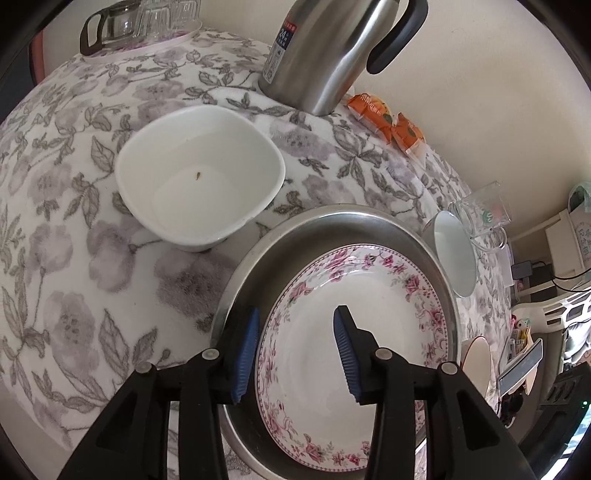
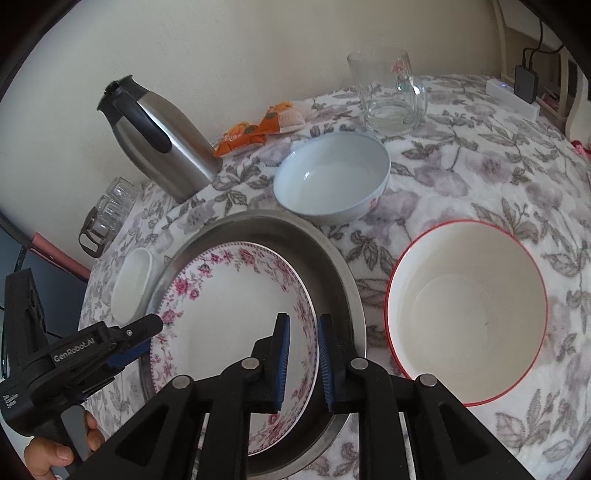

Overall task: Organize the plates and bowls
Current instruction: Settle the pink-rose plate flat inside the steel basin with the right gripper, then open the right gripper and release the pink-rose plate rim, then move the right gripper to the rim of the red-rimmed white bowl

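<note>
A pink-flowered plate (image 1: 354, 350) (image 2: 229, 317) lies in a round steel tray (image 1: 332, 229) (image 2: 332, 266). My left gripper (image 1: 297, 334) is open, its fingers astride the plate's left rim; it also shows in the right wrist view (image 2: 147, 336). My right gripper (image 2: 303, 334) has its pads close around the plate's right rim, gripping it. A square white bowl (image 1: 199, 173) (image 2: 133, 284) sits left of the tray. A pale blue round bowl (image 2: 332, 177) (image 1: 454, 254) sits behind it. A red-rimmed bowl (image 2: 465, 310) sits to the right.
A steel thermos jug (image 1: 332, 48) (image 2: 159, 136) stands at the back by the wall, with orange snack packets (image 1: 388, 122) (image 2: 258, 133) beside it. A glass mug (image 2: 388, 92) (image 1: 484, 210) stands behind the blue bowl. Glassware on a tray (image 1: 147, 22) sits far left.
</note>
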`<control>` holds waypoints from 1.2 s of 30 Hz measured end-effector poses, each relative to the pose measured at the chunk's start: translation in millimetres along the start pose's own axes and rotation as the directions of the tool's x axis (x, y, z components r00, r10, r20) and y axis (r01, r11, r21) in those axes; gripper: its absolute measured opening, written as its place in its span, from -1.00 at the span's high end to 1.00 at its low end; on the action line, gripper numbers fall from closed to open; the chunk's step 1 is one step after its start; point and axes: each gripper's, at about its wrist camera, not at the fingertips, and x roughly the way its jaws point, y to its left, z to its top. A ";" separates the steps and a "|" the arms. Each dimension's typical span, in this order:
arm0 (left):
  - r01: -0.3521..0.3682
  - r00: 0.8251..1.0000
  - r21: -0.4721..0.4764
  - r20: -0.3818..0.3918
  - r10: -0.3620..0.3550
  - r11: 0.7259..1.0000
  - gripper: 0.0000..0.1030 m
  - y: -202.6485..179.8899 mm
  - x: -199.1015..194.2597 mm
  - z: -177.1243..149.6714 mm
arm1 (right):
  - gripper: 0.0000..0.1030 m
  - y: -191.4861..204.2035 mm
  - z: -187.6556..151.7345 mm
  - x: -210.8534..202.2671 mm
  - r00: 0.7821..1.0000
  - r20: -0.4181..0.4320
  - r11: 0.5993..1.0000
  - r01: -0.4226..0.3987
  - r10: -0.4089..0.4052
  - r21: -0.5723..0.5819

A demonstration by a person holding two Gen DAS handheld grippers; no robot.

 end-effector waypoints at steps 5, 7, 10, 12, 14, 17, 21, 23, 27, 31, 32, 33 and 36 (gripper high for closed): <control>-0.021 0.999 0.028 0.040 0.020 0.999 0.11 -7.0 -15.8 0.9 | 0.65 11.8 4.7 -21.5 0.999 0.045 0.999 0.008 -0.006 -0.043; -0.031 0.998 0.043 0.058 0.029 0.999 -0.09 -10.5 -22.0 0.7 | 0.32 16.6 5.8 -28.7 0.998 0.062 0.998 0.014 -0.010 -0.060; -0.052 0.996 0.062 0.077 0.047 0.997 -0.17 -14.9 -28.8 0.7 | -0.29 23.0 6.0 -37.0 0.996 0.087 0.996 0.022 -0.014 -0.091; -0.079 0.994 0.066 0.082 0.074 0.995 -0.22 -16.1 -30.8 0.5 | -0.37 26.9 5.5 -40.3 0.995 0.097 0.992 0.035 -0.023 -0.118; -0.097 0.992 0.066 0.089 0.091 0.993 -0.35 -15.8 -32.4 0.2 | -0.52 29.3 4.9 -40.8 0.994 0.100 0.990 0.049 -0.035 -0.133; -0.107 0.991 0.052 0.092 0.102 0.993 -0.41 -12.4 -32.5 -0.5 | -0.62 28.7 5.0 -40.7 0.994 0.098 0.989 0.054 -0.041 -0.136; -0.151 0.983 0.041 0.109 0.146 0.988 -0.66 -9.4 -32.4 -0.5 | -0.85 26.9 5.0 -41.7 0.993 0.105 0.988 0.076 -0.061 -0.138; -0.168 0.979 0.033 0.126 0.162 0.985 -0.68 -8.3 -33.9 -1.0 | -0.86 26.0 5.2 -42.6 0.992 0.110 0.987 0.081 -0.066 -0.139; -0.180 0.969 0.002 0.171 0.177 0.984 -0.85 -4.8 -40.7 -1.3 | -0.87 25.8 5.5 -45.2 0.991 0.116 0.986 0.083 -0.066 -0.145; -0.170 0.958 -0.004 0.233 0.167 0.985 -0.86 -6.0 -51.6 -1.2 | -0.88 24.9 6.3 -50.7 0.990 0.128 0.986 0.075 -0.056 -0.150; -0.169 0.955 -0.001 0.246 0.164 0.986 -0.86 -7.3 -53.8 -1.2 | -0.88 23.3 6.8 -52.8 0.989 0.133 0.987 0.077 -0.057 -0.144; -0.164 0.952 0.003 0.264 0.158 0.986 -0.86 -9.1 -56.5 -1.3 | -0.88 21.4 7.4 -55.2 0.988 0.140 0.987 0.078 -0.058 -0.140; -0.139 0.942 0.019 0.310 0.126 0.990 -0.86 -15.3 -63.7 -2.2 | -0.88 14.1 9.4 -62.6 0.986 0.158 0.989 0.081 -0.061 -0.125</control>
